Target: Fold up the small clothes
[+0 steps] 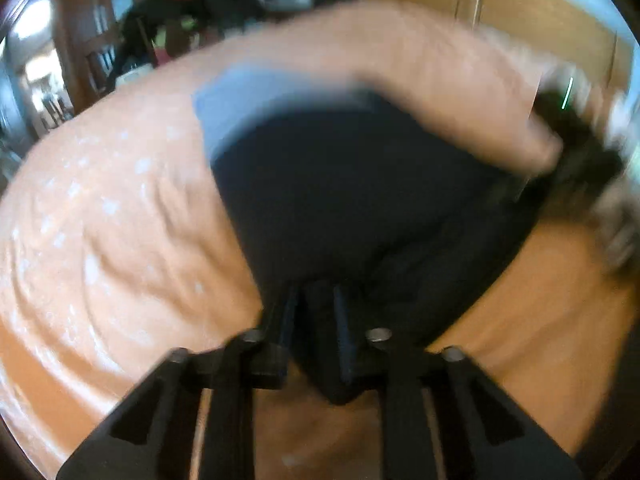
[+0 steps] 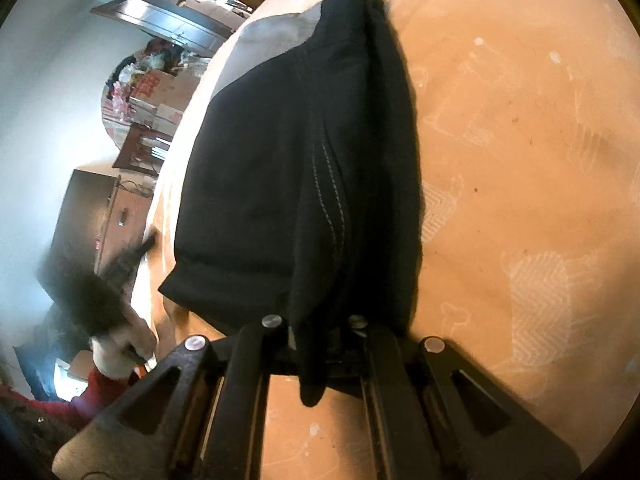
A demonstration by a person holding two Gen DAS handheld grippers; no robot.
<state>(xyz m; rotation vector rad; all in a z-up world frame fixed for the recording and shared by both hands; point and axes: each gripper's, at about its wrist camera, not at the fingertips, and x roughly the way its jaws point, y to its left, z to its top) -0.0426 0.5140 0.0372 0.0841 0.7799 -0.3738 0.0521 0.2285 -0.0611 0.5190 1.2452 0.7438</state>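
Pinching black garment (image 2: 280, 152) with grey panel: left tongs (image 1: 316, 312), right tongs (image 2: 316, 332).

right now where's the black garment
The black garment lies on the orange bed cover, filling the middle of both wrist views, one edge pinched by the left gripper and another by the right gripper.

A black garment (image 2: 296, 168) with pale stitched seams lies on an orange patterned cloth (image 2: 520, 140), stretching from centre toward twelve o'clock, with a grey panel (image 2: 272, 48) at eleven o'clock. At six o'clock the right gripper (image 2: 316, 344) pinches the garment's near edge, fabric bunched between its fingers. The other gripper (image 2: 120, 268) shows blurred at eight o'clock.
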